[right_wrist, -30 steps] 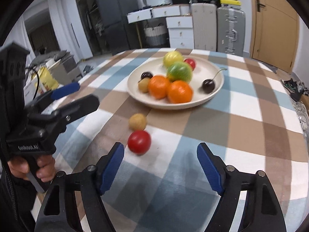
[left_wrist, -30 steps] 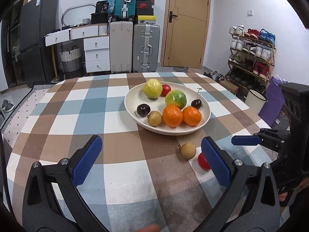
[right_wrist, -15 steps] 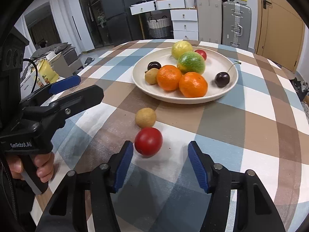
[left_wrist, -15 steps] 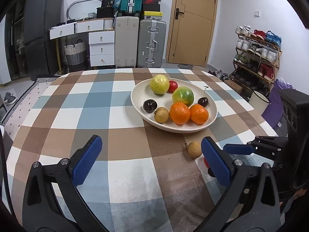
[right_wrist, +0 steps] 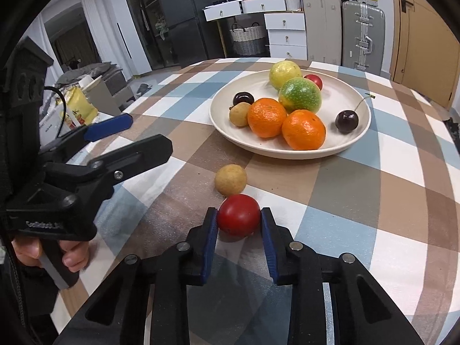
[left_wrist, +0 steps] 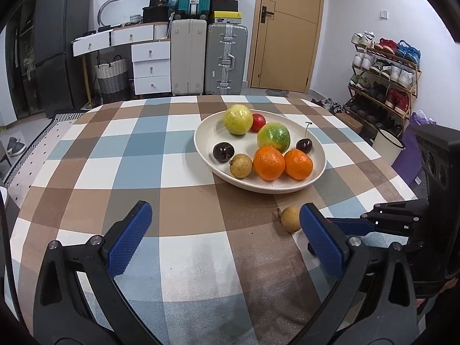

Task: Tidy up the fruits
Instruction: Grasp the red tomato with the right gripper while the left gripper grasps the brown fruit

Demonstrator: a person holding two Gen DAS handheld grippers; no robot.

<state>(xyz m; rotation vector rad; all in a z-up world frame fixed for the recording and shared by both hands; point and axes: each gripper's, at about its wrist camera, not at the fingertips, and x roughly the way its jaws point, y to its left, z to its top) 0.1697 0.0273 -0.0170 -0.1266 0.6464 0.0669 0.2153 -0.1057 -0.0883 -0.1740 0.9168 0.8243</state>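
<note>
A cream plate [right_wrist: 224, 120] [left_wrist: 207, 132] on the checked tablecloth holds two oranges [right_wrist: 303, 129], a green-red fruit [right_wrist: 300, 95], a yellow fruit [right_wrist: 284, 70], cherries and a small brown fruit. On the cloth in front of the plate lie a small brown fruit [right_wrist: 230, 179] [left_wrist: 290, 218] and a red tomato [right_wrist: 238, 215]. My right gripper [right_wrist: 238, 224] is shut on the tomato, which rests on the cloth. My left gripper [left_wrist: 224, 235] is open and empty above the cloth; it also shows in the right wrist view [right_wrist: 138, 135].
The right gripper [left_wrist: 402, 221] reaches in from the right in the left wrist view and hides the tomato there. The table's near edge is just below both grippers. Suitcases, drawers, a fridge and a shoe rack [left_wrist: 385, 66] stand beyond the table.
My right gripper moved forward and its fingers closed from wide open onto the red tomato. The left gripper pulled back a little and stayed open.
</note>
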